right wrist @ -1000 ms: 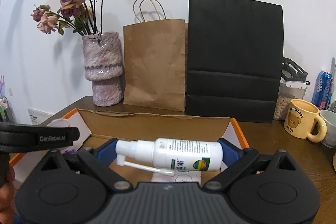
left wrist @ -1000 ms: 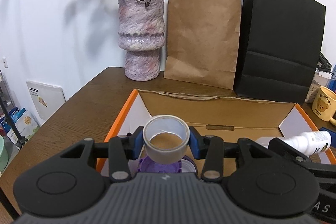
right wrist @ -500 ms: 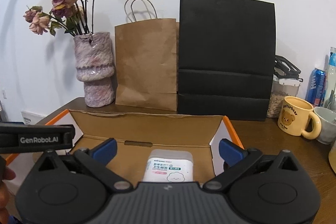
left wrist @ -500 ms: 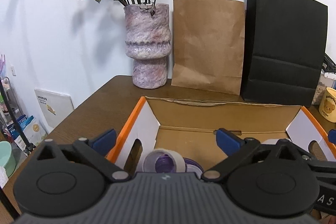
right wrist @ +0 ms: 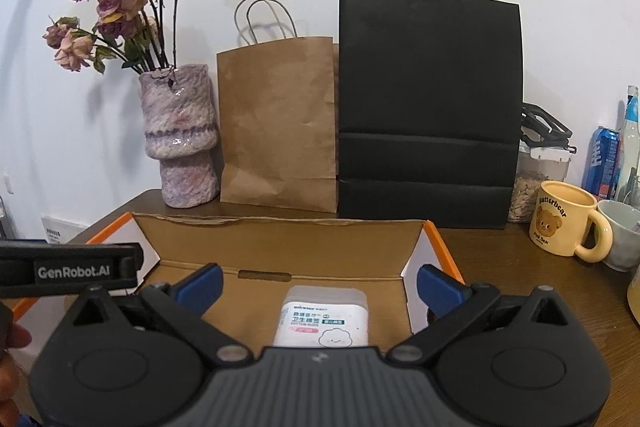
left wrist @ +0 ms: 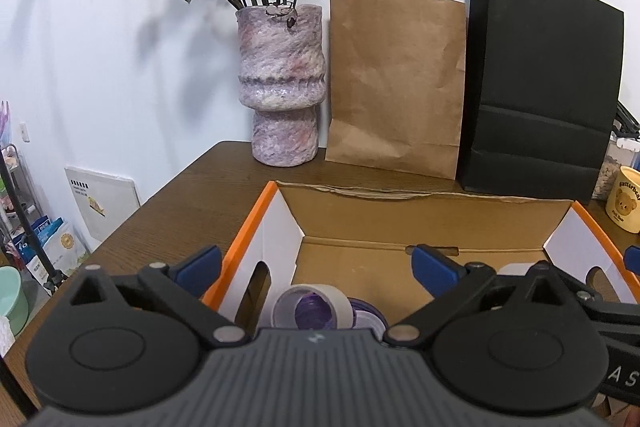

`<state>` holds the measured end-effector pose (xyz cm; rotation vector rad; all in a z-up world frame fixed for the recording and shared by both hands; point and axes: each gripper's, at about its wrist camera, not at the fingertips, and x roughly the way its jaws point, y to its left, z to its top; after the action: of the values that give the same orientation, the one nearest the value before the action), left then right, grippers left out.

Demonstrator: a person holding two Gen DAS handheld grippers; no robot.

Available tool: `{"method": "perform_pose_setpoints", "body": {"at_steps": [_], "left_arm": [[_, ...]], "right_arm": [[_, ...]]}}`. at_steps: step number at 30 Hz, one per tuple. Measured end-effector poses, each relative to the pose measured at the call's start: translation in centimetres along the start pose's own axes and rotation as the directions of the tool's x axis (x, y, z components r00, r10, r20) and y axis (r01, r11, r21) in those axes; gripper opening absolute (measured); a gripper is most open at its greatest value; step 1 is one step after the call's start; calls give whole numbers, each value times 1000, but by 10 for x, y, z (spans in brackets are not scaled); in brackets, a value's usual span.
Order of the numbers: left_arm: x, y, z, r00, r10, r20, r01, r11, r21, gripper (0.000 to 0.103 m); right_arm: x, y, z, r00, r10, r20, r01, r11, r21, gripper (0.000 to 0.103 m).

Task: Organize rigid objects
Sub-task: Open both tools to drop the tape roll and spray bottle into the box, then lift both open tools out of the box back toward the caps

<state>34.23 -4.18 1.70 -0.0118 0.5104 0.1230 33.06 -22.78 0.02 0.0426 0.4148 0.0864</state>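
1. Low in the centre of the left wrist view, a roll of tape lies inside the cardboard box, near its left wall, leaning against a purple item that is mostly hidden; I cannot tell what it is.
2. Lower centre of the right wrist view shows a white cotton-bud pack lying flat on the box floor, label up.
3. Across the bottom of the left wrist view, the left hand-held gripper has its blue-tipped fingers spread wide above the box, with nothing between them.
4. Likewise the right hand-held gripper stands spread wide and empty over the pack, not touching it.
5. At the left edge of the right wrist view, a black bar marked "GenRobot.AI" crosses the frame.
6. Behind the box, on the brown desk, stand a mottled purple vase with dried roses, a brown paper bag and a black paper bag, side by side against the wall.
7. Toward the right of the right wrist view sits a yellow bear mug, with a jar behind it.
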Motion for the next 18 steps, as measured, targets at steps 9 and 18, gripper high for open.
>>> {"method": "perform_pose_setpoints", "body": {"at_steps": [9, 18], "left_arm": [[-8, 3, -3, 1000, -16, 5, 16, 1000, -1, 103], [-20, 7, -10, 1000, -16, 19, 16, 1000, 4, 103]], "right_arm": [[-7, 0, -3, 1000, 5, 15, -6, 1000, 13, 103], [-23, -1, -7, 999, 5, 37, -6, 1000, 21, 103]]}}
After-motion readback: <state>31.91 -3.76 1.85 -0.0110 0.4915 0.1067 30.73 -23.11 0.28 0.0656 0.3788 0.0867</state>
